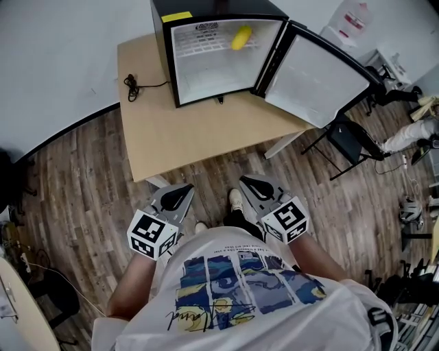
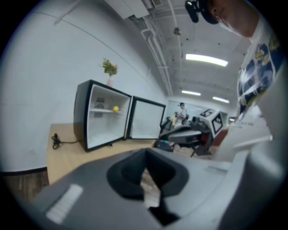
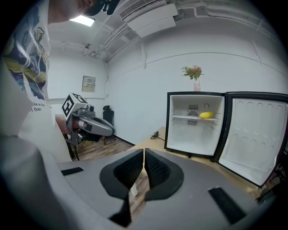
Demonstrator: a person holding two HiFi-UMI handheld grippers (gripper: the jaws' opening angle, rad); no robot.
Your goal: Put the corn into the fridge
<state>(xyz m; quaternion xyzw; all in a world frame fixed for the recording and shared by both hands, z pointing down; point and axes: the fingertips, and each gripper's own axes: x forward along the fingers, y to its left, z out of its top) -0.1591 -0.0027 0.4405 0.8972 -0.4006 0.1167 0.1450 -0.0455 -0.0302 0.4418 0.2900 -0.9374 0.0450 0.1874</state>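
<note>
The yellow corn [image 1: 241,38] lies on the upper shelf inside the small black fridge [image 1: 206,14], whose door [image 1: 315,75] stands swung open to the right. The corn [image 2: 115,108] also shows in the left gripper view, and the corn [image 3: 206,115] in the right gripper view. My left gripper [image 1: 180,195] and right gripper [image 1: 251,184] hang low in front of my body, well back from the table's near edge. Both are shut and hold nothing. My left gripper [image 2: 146,170] and right gripper [image 3: 144,162] point toward the fridge.
The fridge stands at the back of a light wooden table [image 1: 199,134]. A black cable [image 1: 132,86] lies coiled at its left. A vase of flowers [image 3: 194,77] tops the fridge. A black chair [image 1: 350,140] stands right of the table on the wood floor.
</note>
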